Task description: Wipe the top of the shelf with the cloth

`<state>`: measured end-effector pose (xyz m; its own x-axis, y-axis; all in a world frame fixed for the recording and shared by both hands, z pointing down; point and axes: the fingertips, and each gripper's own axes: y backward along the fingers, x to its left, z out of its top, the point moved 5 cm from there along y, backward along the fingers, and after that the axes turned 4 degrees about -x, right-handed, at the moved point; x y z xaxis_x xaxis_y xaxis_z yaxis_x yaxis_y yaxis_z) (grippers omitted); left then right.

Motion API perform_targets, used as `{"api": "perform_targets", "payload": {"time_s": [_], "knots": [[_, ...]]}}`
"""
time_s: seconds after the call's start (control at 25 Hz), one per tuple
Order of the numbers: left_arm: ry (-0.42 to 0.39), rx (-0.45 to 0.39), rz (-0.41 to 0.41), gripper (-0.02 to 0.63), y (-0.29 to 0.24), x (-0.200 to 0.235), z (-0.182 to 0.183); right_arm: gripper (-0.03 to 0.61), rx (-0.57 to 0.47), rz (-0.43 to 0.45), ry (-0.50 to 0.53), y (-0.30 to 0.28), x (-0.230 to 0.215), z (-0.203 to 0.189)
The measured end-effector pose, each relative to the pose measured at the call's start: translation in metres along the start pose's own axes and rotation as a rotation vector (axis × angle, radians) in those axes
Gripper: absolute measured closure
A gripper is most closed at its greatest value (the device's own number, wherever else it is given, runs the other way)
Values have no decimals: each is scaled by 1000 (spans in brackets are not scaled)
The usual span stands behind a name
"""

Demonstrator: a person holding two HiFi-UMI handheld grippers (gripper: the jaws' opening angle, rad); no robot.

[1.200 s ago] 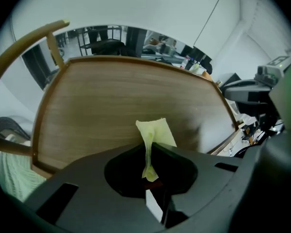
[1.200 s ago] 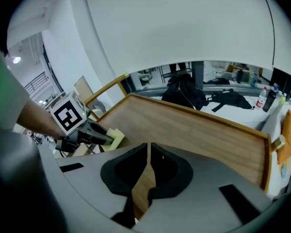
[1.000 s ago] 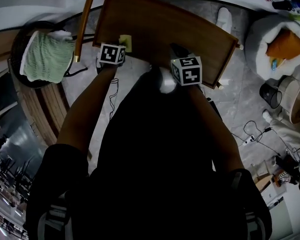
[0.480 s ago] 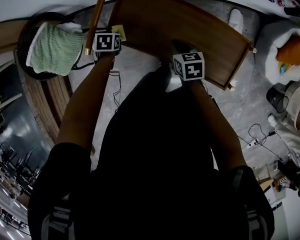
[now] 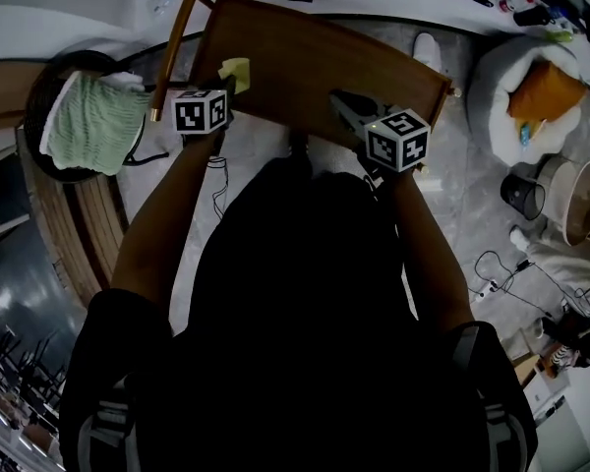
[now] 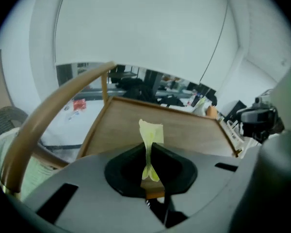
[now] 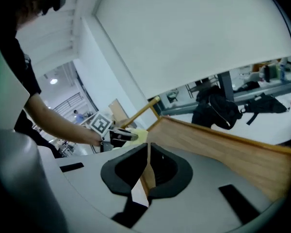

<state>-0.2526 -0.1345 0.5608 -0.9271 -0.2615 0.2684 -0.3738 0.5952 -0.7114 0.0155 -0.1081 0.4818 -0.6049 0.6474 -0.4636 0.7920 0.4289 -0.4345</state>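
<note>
Cloth (image 6: 151, 132) pinched tight in left gripper (image 6: 150, 150) fingers, right at the shelf's (image 5: 315, 57) near-left edge. Right gripper (image 7: 148, 165) fingers together on nothing, over the near edge further along. Shelf top beyond them is wide open.

A pale yellow cloth (image 5: 234, 71), a warm brown wood-grain shelf (image 5: 310, 52), a mint green ribbed towel (image 5: 90, 118), a grey marbled floor (image 5: 472, 214).

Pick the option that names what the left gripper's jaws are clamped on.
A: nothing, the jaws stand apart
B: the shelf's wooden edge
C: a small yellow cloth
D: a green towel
C: in the left gripper view, the left gripper has its jaws closed on a small yellow cloth, with the wooden shelf top beyond it.
</note>
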Motion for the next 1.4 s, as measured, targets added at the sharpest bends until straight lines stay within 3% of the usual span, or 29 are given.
{"api": "perform_targets", "payload": {"time_s": [0.2,0.32,0.52,0.64,0.8,1.08,1.24,1.4], "knots": [[-36,-296,-188,583,53,-100,52,545,-156,181,141,80,22,52],[-52,-426,-318,583,101,-167,68,545,-217,200,229,140,38,71],[-175,-535,-416,583,169,-242,63,545,-365,191,329,230,69,95],[-191,-577,-463,583,204,-271,52,545,-432,212,330,260,88,87],[-211,-580,-505,583,239,-293,28,545,-510,249,304,280,122,56],[-262,-636,-618,583,293,-301,1,545,-530,293,331,285,187,24],[-286,-697,-687,583,339,-299,-18,546,-543,286,353,295,236,7],[-303,-743,-715,583,401,-278,-44,546,-587,291,312,294,295,-10]]}}
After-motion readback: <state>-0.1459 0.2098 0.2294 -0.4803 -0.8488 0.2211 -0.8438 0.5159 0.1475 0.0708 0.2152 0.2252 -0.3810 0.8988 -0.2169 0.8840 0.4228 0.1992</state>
